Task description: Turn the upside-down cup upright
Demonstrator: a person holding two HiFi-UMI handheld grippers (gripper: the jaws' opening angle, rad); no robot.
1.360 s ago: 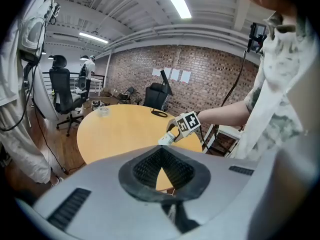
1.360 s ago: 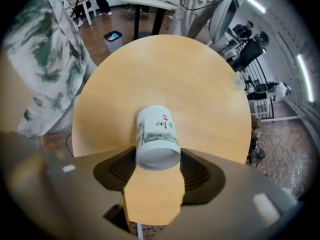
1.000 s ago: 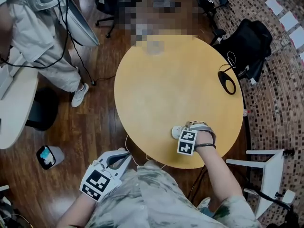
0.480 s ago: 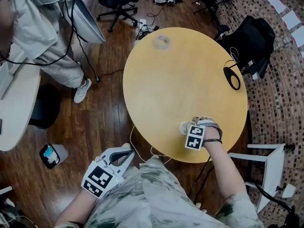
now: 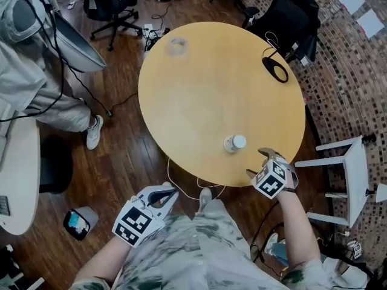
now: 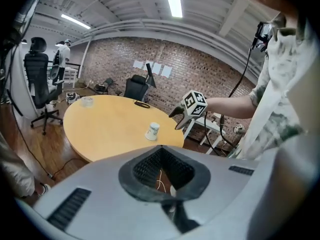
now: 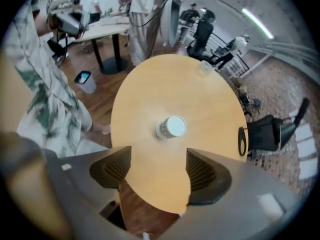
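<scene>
head view: a round yellow tabletop is sitting on a wood floor. a small cup is standing on it, near the edge closest to the person. its flat white end is facing up. the right gripper is hanging over that edge, near the cup but not touching it. its jaws are standing apart. the left gripper is hanging off the tabletop, low by the person's body. a black ring is lying on the far side of the tabletop.

left gripper view: the left gripper is pointing at the tabletop from the side. its jaws are pressing together at the tips and are holding nothing. the cup is sitting far in front, wide end down. the right gripper is hanging beside the cup.

right gripper view: the right gripper is looking down at the tabletop. its jaws are standing wide apart, and only bare tabletop is showing between them. the cup is sitting a little past the jaws, white end up.
</scene>
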